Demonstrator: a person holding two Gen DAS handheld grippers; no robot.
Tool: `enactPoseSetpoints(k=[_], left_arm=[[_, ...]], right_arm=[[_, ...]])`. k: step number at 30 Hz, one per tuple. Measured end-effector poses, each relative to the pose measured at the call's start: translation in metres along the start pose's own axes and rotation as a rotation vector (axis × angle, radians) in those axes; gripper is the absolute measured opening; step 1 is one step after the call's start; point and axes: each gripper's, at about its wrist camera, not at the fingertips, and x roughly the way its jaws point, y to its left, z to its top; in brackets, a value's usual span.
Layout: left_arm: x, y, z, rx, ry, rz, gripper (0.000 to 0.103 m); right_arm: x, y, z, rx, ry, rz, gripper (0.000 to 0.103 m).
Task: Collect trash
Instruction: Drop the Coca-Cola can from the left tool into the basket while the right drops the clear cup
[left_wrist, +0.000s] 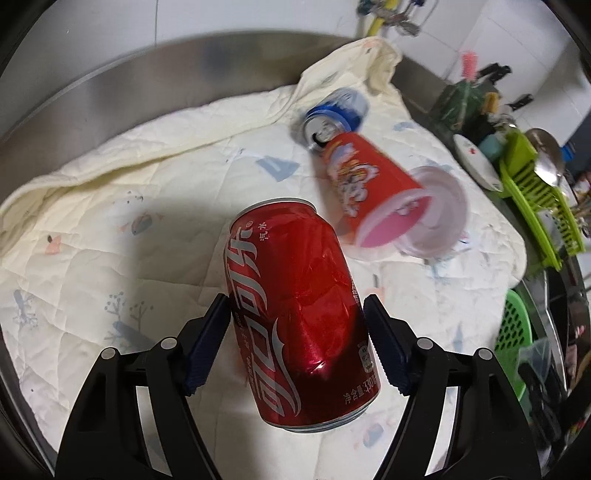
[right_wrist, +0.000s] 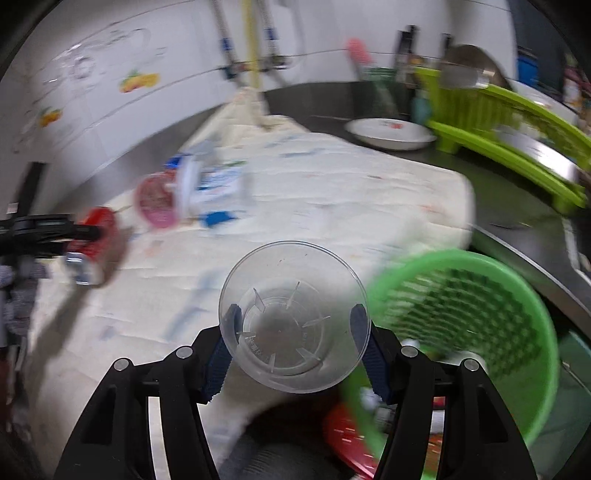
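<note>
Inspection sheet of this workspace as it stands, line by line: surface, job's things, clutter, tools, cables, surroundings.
Surface: quilted cream cloth spread over a metal counter.
Job's things: dented red can; blue can and red paper cup lying on the cloth, touching; clear cup; green basket beside the cloth.
Clutter: green dish rack, white plate.
Tools: left tool has the red can between its pads, contact unclear; right tool grips the clear cup.
Cables: nothing seen.
Surroundings: white tiled wall with fruit stickers.
</note>
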Motion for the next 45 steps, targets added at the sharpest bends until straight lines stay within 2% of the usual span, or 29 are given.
enactPoseSetpoints(k=[6,10,14,21,28,33,45], left_arm=[[-0.037,-0.034,-0.009,0.080,-0.059,-0.077,0.073],[-0.044,-0.075,-0.014,0.151,-0.066,-0.146,0.073],[-0.039,-0.132,-0.024,0.246,-0.050,-0.220,0.073],[-0.010,-0.233,-0.049,0.398,0.019,-0.338,0.073],[0.040,-0.314,-0.080,0.519,0.106,-0.358,0.073],[0.071,-0.351,-0.096,0.581,0.149,-0.321,0.073],[0.102,-0.376,-0.106,0.621,0.192,-0.270,0.074]], right_arm=[[-0.015,-0.071,-0.020,0.101,0.027,-0.157,0.059],[-0.018,-0.101,-0.029,0.141,0.050,-0.212,0.061],[-0.020,-0.123,-0.038,0.169,0.049,-0.251,0.068],[-0.036,-0.133,-0.046,0.181,0.027,-0.243,0.074],[-0.063,-0.133,-0.045,0.158,-0.034,-0.247,0.077],[-0.077,-0.138,-0.048,0.151,-0.056,-0.247,0.077],[-0.078,-0.156,-0.058,0.197,-0.055,-0.246,0.078]])
